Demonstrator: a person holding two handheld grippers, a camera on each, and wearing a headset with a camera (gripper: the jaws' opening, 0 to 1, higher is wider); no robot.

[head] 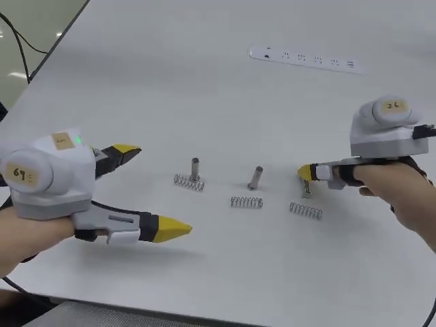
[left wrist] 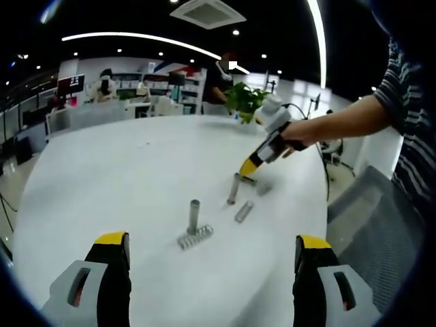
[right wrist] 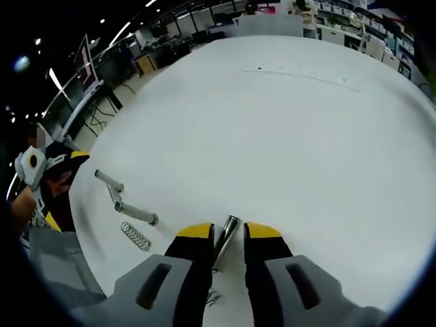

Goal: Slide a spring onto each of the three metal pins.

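Note:
Two metal pins [head: 195,169] [head: 255,177] stand on the white table, each with a spring [head: 189,182] [head: 246,202] lying beside it. A third spring [head: 305,210] lies further right. My right gripper [head: 305,174] has its jaws closed around the third pin [right wrist: 225,242], which leans between the yellow tips [right wrist: 229,231]. At the left my left gripper [head: 153,189] is wide open and empty, a short way from the nearest pin [left wrist: 194,216] and its spring [left wrist: 195,236]. From the left gripper view, the right gripper [left wrist: 248,167] is at the far end of the row.
A white power strip [head: 300,58] lies at the far side of the table. The table's front edge [head: 204,313] runs close below the grippers. A person's hand and sleeve hold each gripper; the left gripper [right wrist: 41,177] is at the right gripper view's left edge.

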